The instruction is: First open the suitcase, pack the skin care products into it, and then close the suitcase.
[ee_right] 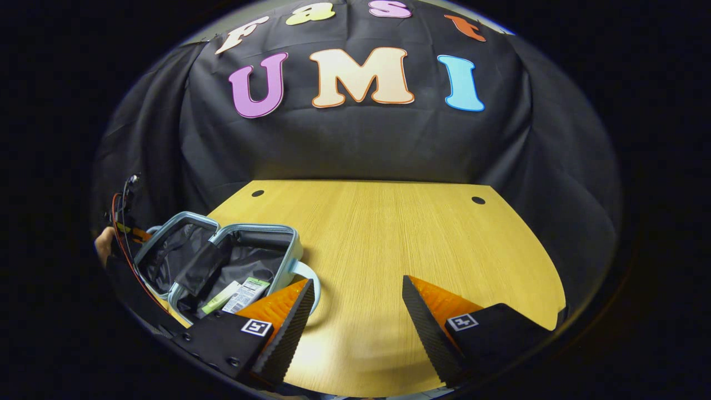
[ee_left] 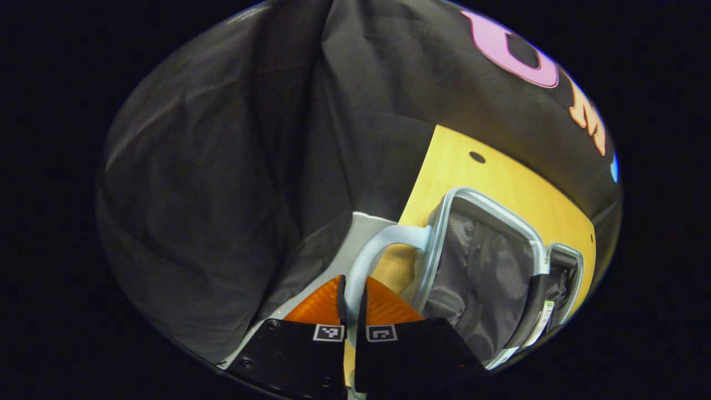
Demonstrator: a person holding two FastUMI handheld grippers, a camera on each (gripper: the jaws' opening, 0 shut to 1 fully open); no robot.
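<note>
**Q:** What marks the left gripper (ee_left: 354,303)?

**A:** Two black finger bases, each bearing a small square black-and-white tag, with dark round screws on the left base and ribbed panels above.

**Q:** And the right gripper (ee_right: 358,303)?

**A:** Black bases with one square tag each; wedge-shaped fingers (ee_right: 291,316) with finely ridged inner faces. At the far left, thin red and black cables (ee_right: 119,222) run past a hand (ee_right: 103,244).

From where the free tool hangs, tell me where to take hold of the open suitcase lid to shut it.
Take the lid by its pale rim, at the far edge away from the hinge, coming from above. It stands tilted open, so the rim is a thin lip two fingers can probably straddle. The left tool is shut on the lid's handle; the right tool hangs open.
</note>
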